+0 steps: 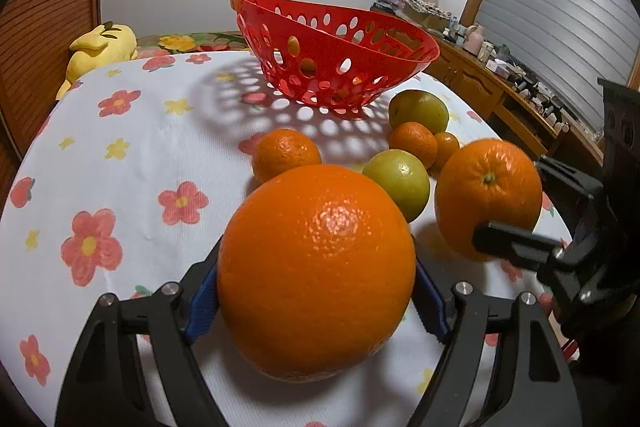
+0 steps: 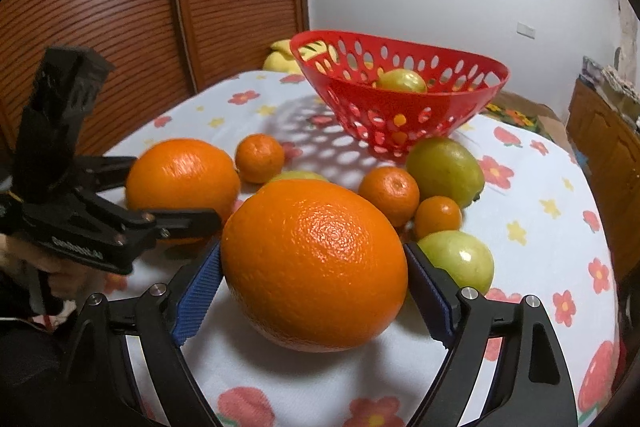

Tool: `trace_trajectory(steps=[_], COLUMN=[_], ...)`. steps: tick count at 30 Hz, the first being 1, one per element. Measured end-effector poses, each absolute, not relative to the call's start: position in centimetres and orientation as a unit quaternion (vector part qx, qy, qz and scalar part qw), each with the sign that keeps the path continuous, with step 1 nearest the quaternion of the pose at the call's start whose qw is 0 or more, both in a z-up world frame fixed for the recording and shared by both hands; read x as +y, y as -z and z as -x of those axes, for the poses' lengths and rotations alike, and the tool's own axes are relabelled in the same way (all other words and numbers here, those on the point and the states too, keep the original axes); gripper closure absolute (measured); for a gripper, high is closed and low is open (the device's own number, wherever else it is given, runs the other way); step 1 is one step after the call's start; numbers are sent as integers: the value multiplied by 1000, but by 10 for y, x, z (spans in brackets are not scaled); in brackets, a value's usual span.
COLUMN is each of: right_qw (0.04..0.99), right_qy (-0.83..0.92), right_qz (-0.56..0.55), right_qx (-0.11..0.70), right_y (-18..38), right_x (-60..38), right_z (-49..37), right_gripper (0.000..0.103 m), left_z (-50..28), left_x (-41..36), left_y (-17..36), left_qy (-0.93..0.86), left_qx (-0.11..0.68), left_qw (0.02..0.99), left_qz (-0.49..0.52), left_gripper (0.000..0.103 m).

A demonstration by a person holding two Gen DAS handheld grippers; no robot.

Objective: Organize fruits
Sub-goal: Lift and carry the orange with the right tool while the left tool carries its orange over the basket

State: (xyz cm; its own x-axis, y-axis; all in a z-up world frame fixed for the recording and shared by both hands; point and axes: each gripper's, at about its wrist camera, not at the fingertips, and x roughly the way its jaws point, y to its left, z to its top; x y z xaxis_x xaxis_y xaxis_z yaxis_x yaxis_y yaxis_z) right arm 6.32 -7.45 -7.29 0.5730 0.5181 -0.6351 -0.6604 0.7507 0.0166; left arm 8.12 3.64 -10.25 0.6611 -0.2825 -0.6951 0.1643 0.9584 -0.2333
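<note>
Left gripper [image 1: 316, 303] ribbed blue pads pinch round dimpled orange [image 1: 316, 271].

R gripper [image 2: 314, 273] was clamped on a big orange [image 2: 314, 265], blue pads [image 2: 200, 297] vs both sides. L gripper [image 2: 176, 201] gripped a 2nd orange [image 2: 182, 175] at left. Red basket [image 2: 400, 131] behind w/ a green fruit [image 2: 401, 81] inside; floral tablecloth [image 2: 540, 203] beneath.

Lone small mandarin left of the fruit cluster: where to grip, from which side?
Probably across the mandarin at its widest middle, coming from above on its left: it is round, bare tablecloth lies there, while the green fruit crowds its right.
</note>
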Motion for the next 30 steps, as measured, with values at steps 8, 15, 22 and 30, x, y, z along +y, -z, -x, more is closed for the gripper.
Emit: trace_trajectory(steps=[8, 15, 22, 30], right_qw=[885, 890, 895, 902], right_qy=[-330, -328, -327, -321], right_qz=[95, 85, 78, 74], right_qx=[313, 304, 292, 278], right_y=[61, 46, 29, 6], right_x=[-84, -95, -104, -114], right_z=[-70, -76, -84, -94], right_gripper=[14, 14, 14, 14], left_z=[-78, -70, -72, -80], left_x=[39, 40, 42, 50], left_y=[100, 85, 63, 38], left_qy=[118, 120, 121, 114], left_qx=[387, 370, 351, 325], left_qw=[911, 917, 924, 935], left_qz=[81, 91, 88, 85], left_gripper=[24, 24, 24, 24])
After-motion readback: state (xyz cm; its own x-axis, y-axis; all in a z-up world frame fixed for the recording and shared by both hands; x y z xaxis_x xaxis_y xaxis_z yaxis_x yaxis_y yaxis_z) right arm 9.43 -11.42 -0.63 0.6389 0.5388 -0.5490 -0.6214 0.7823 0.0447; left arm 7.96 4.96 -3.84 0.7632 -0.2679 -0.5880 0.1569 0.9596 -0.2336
